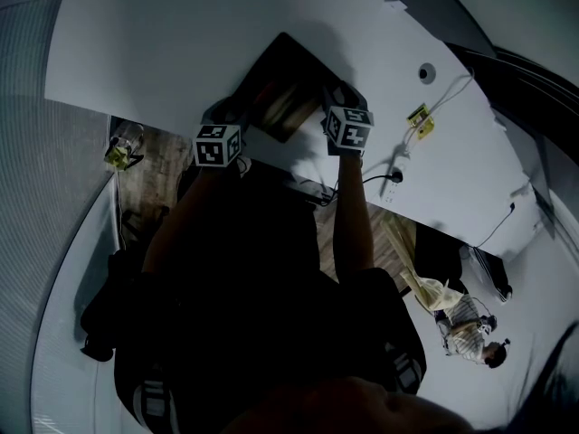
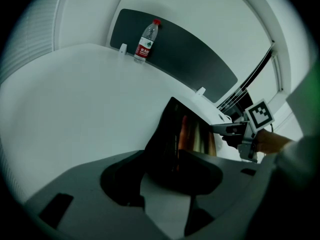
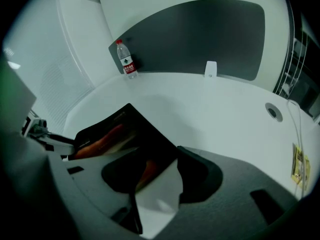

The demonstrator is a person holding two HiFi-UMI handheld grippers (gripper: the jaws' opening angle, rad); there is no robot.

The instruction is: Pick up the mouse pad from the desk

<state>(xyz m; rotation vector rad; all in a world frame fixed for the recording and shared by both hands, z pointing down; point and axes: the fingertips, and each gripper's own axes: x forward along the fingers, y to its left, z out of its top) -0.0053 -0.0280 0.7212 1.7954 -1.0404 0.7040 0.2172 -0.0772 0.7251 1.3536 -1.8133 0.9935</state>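
A dark mouse pad [image 1: 285,84] with an orange-tinted print is held between both grippers over the white desk [image 1: 181,43]. My left gripper [image 1: 242,108] is shut on its near left edge and my right gripper [image 1: 336,96] is shut on its near right edge. In the left gripper view the mouse pad [image 2: 186,133] stands tilted up off the desk, pinched in my left gripper [image 2: 170,171], with the right gripper [image 2: 235,130] at its far side. In the right gripper view the mouse pad [image 3: 120,134] runs from my right gripper [image 3: 155,179] to the left gripper [image 3: 47,134].
A water bottle [image 2: 146,40] stands at the desk's back against a dark partition panel [image 3: 200,34]. A round cable hole [image 1: 426,72], a cable with a yellow tag [image 1: 420,118] and a white plug block [image 1: 396,166] lie right of the pad. The desk's near edge is under my arms.
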